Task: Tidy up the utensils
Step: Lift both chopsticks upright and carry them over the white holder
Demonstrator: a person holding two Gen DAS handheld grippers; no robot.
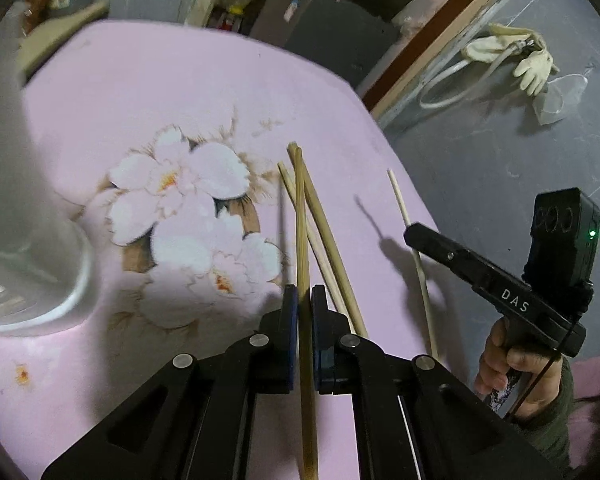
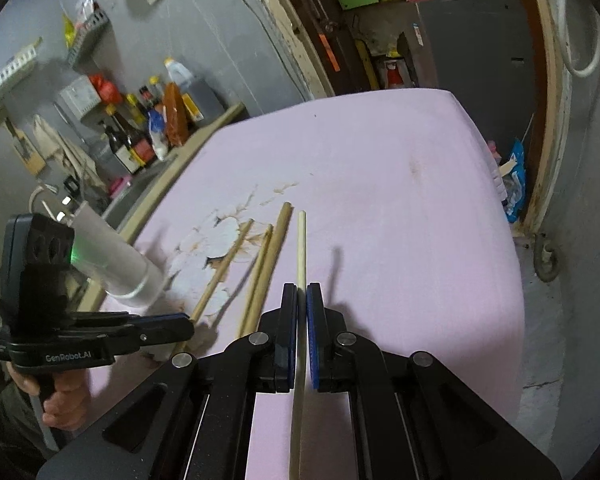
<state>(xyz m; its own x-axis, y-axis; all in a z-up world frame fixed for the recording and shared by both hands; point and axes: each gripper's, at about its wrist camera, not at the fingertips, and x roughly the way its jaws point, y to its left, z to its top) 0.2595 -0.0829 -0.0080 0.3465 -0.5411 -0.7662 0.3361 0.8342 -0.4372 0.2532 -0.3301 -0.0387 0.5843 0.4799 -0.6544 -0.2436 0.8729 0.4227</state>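
Several wooden chopsticks lie on a pink floral tablecloth (image 1: 120,92). My left gripper (image 1: 305,294) is shut on a tan chopstick (image 1: 301,216) that runs between its pads. Two more tan chopsticks (image 1: 324,232) lie just right of it. My right gripper (image 2: 302,292) is shut on a pale chopstick (image 2: 301,248); it shows in the left wrist view (image 1: 410,236) on that same pale stick (image 1: 398,196). The left gripper shows in the right wrist view (image 2: 188,326) at the near end of a tan chopstick (image 2: 228,264). A white translucent cup (image 1: 16,216) stands at the left.
The table edge (image 2: 512,240) drops to a grey floor on the right. Bottles and packets (image 2: 148,128) crowd a counter beyond the table's left side. White gloves and a hose (image 1: 516,60) lie on the floor. The cup also shows in the right wrist view (image 2: 120,264).
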